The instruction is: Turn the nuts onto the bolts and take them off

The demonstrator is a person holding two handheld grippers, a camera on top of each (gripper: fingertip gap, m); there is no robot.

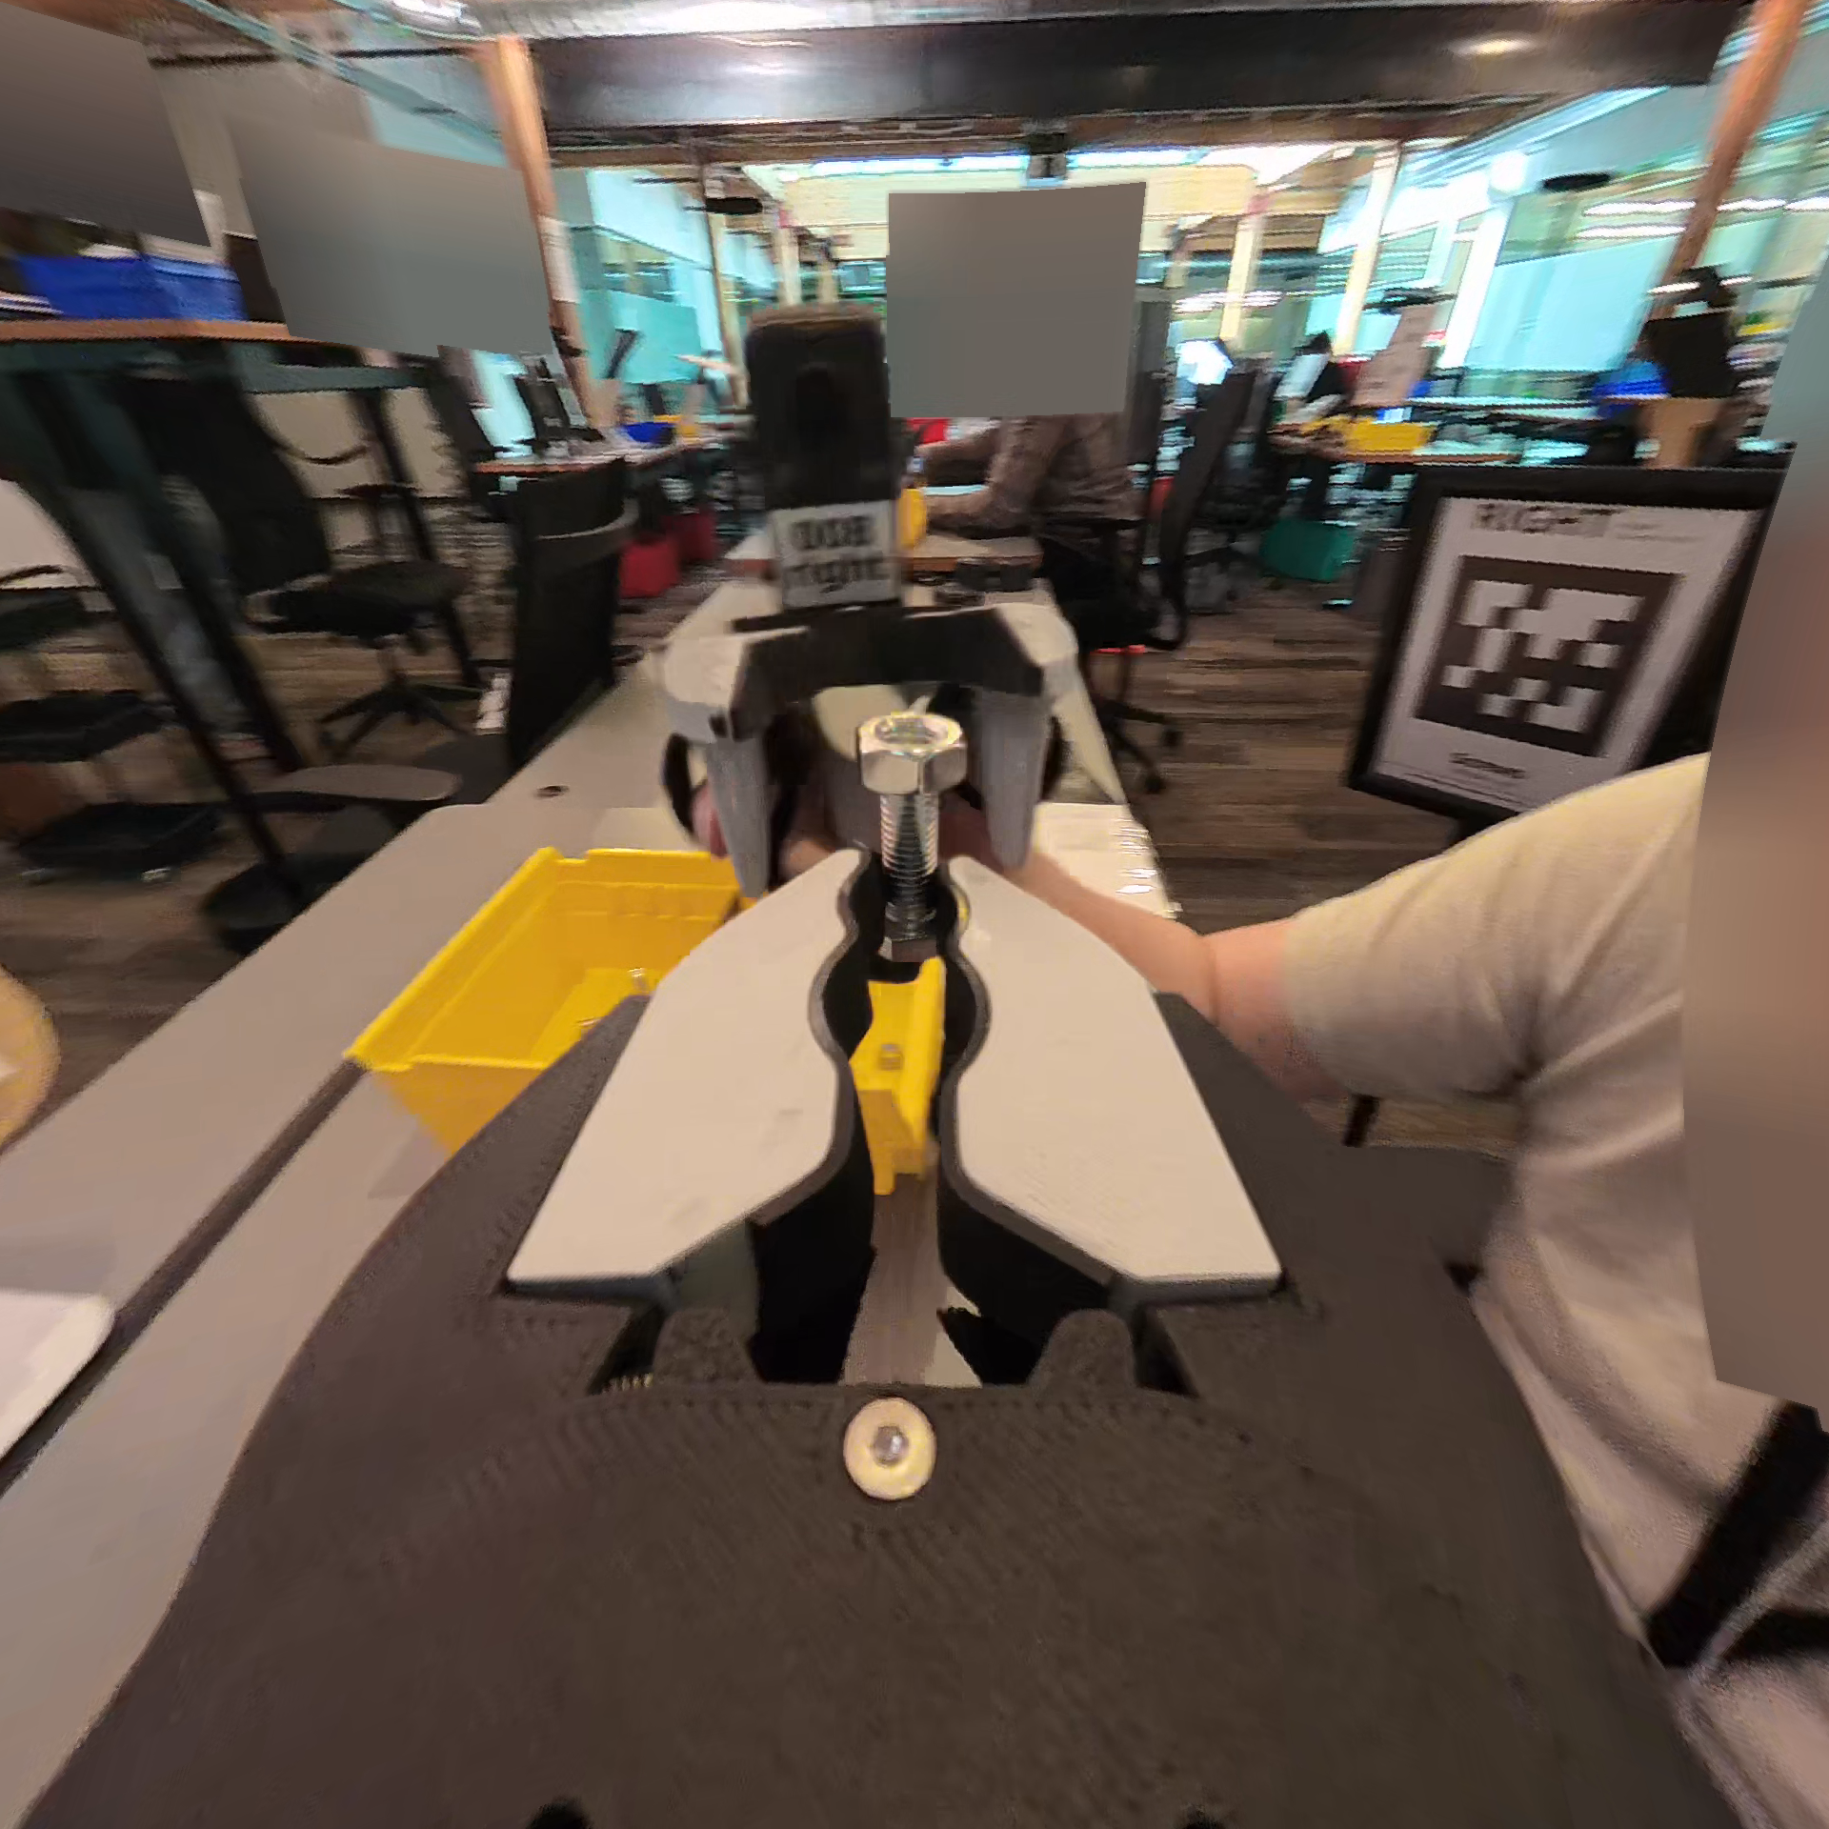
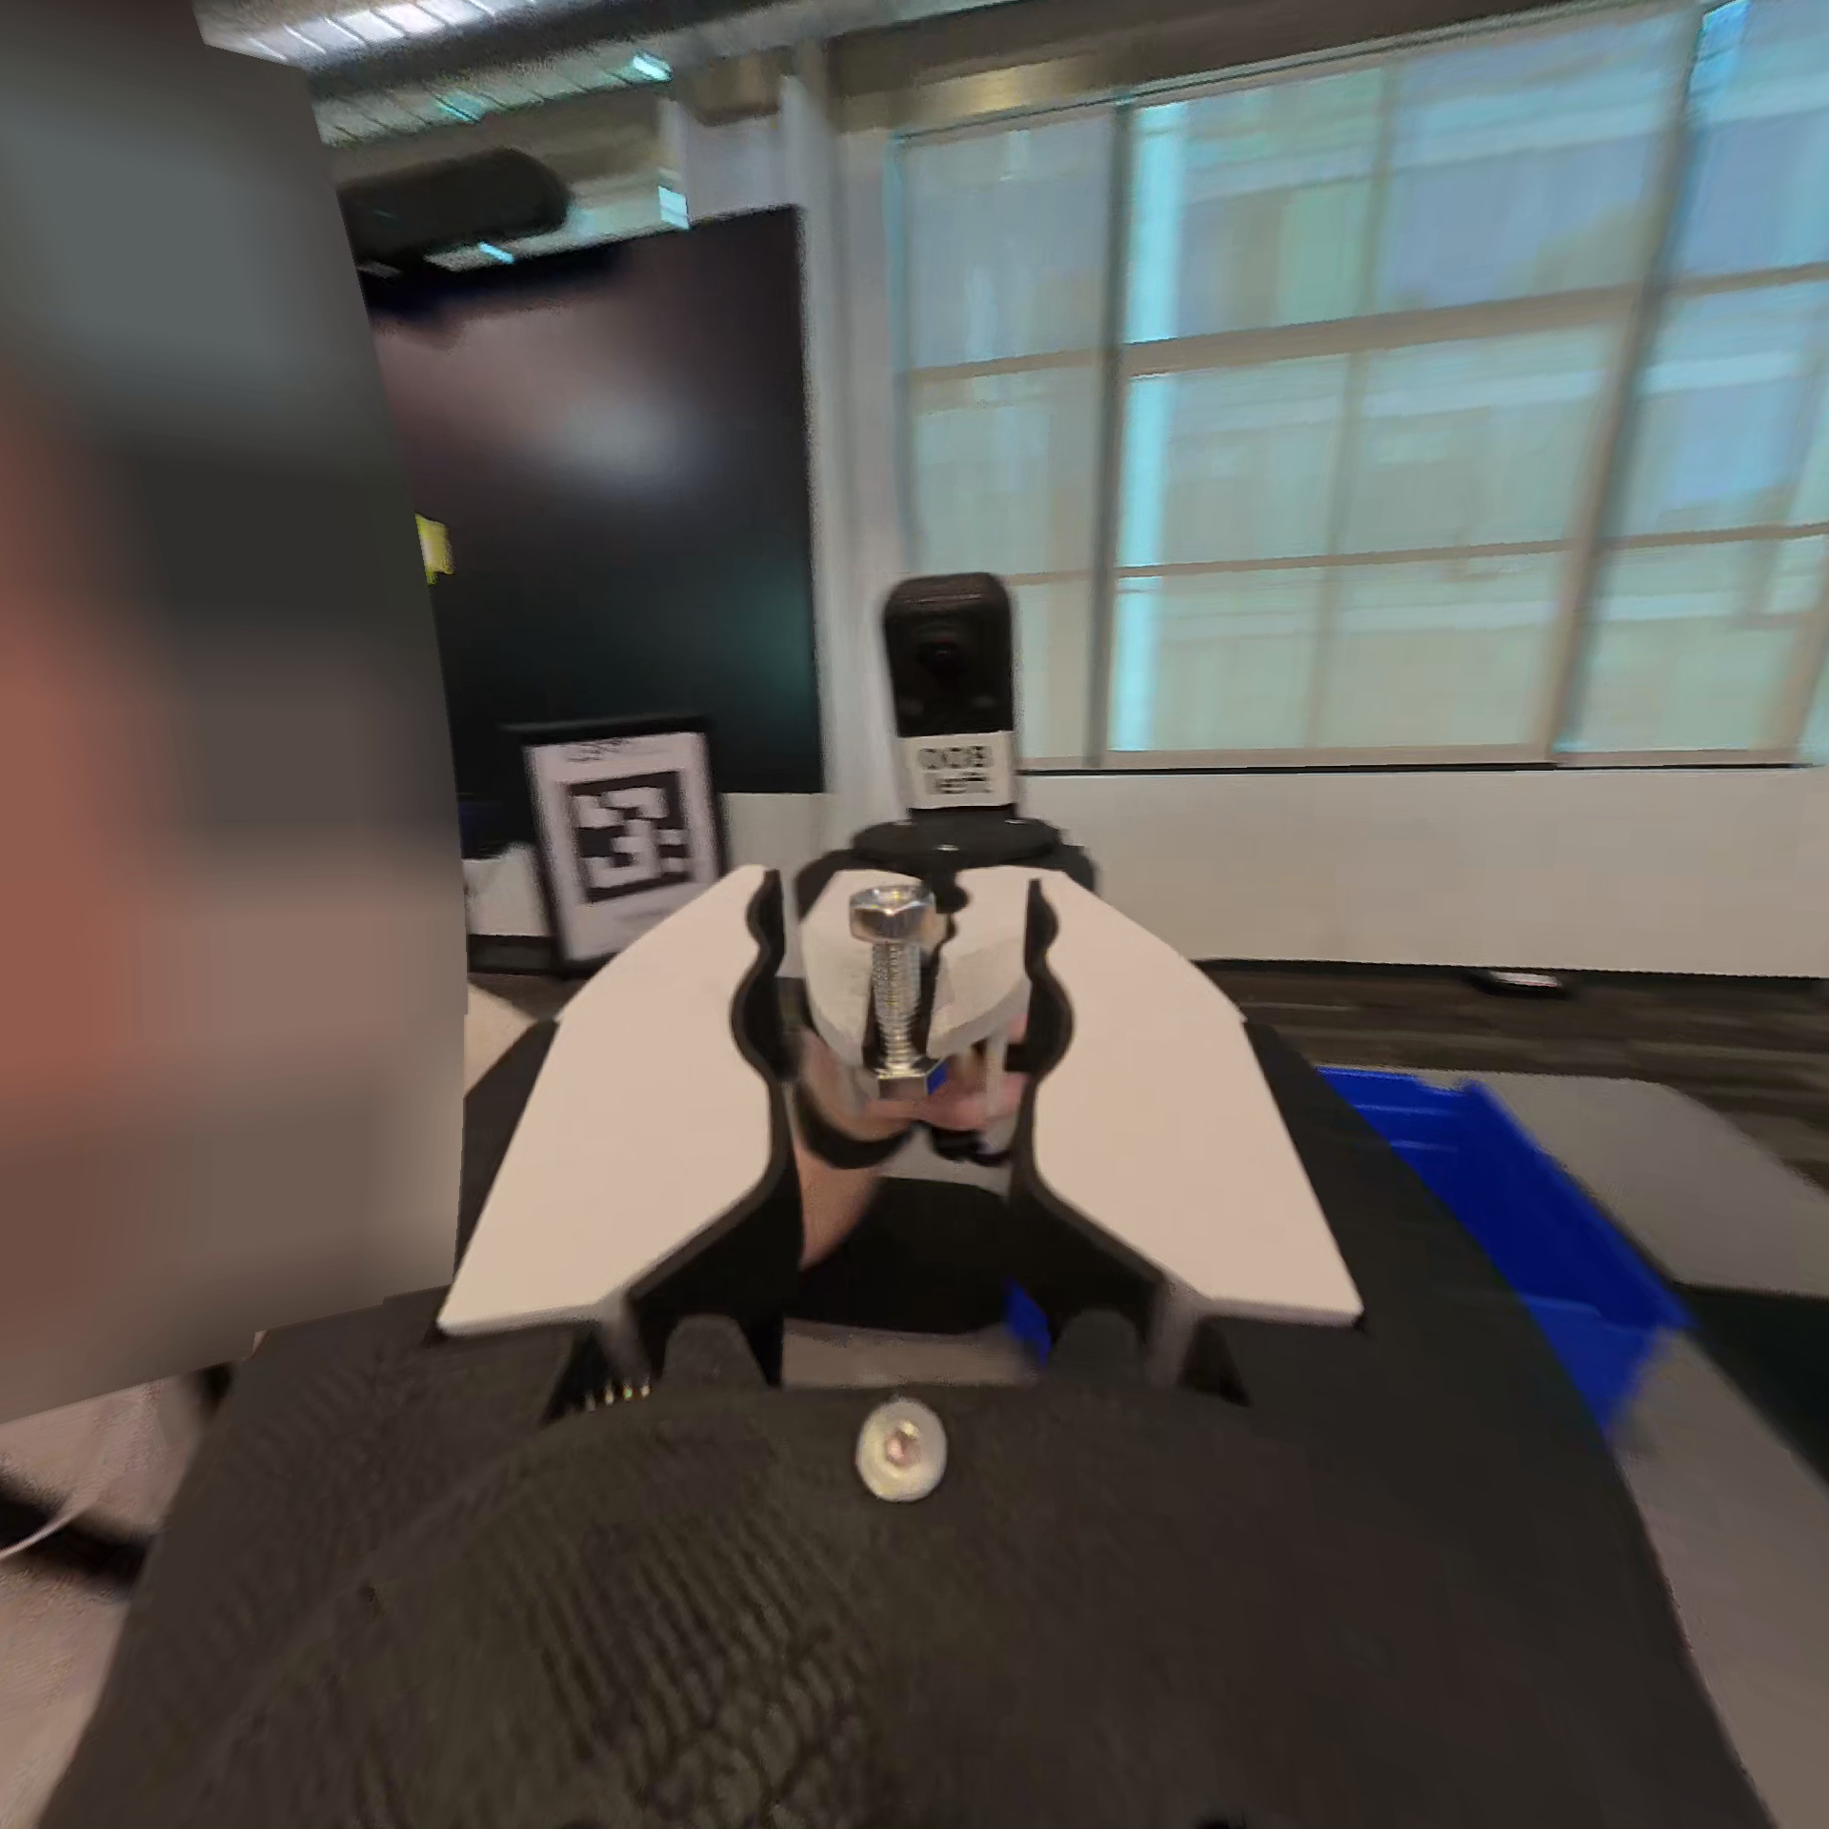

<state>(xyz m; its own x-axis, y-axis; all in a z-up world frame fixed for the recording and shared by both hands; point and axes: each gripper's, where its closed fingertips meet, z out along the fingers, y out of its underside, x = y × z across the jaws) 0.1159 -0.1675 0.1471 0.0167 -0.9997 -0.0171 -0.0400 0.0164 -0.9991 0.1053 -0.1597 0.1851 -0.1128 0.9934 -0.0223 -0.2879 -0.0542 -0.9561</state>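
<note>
Between the two facing grippers, the bolt stands upright with the nut at its top end. The left gripper is clenched on its lower end; the right gripper is spread wide around it, touching nothing. Closing off-centre on the nut could tilt the bolt loose, dropping it toward the yellow bin.

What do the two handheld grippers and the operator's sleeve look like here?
Both the left gripper and right gripper have black textured printed bodies, flat white scalloped jaws and a silver washer screw. Each carries a black camera with a white label. The person wears a short beige sleeve.
</note>
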